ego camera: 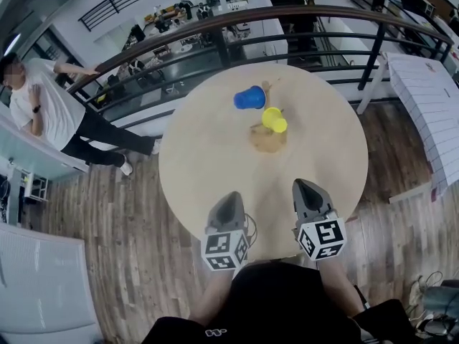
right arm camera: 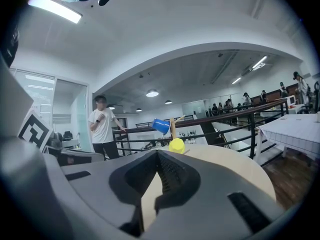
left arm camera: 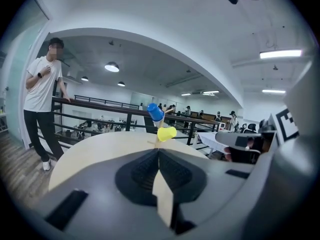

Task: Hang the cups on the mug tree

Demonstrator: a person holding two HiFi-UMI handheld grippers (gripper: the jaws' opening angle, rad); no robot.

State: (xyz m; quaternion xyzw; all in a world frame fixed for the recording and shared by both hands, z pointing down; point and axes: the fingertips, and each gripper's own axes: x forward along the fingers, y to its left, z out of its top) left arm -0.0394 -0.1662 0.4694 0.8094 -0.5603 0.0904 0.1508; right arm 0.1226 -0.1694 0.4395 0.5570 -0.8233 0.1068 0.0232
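The wooden mug tree (ego camera: 270, 139) is seen standing on the round tabletop (ego camera: 201, 163). Both cups are hung on it. The blue cup (ego camera: 249, 98) is carried on a high peg at the tree's left, tipped on its side. The yellow cup (ego camera: 274, 120) is carried lower, close against the stem. Both tools are held on the near side of the mug tree, well apart from it and pointed towards it. The left tool (ego camera: 228, 198) is closed, its jaws pressed together with nothing between them. The right tool (ego camera: 304, 186) is likewise closed and empty. Beyond the mug tree a dark railing (ego camera: 215, 21) is seen. Far to the tree's left a person in a white shirt (ego camera: 44, 102) is leaning against that railing.
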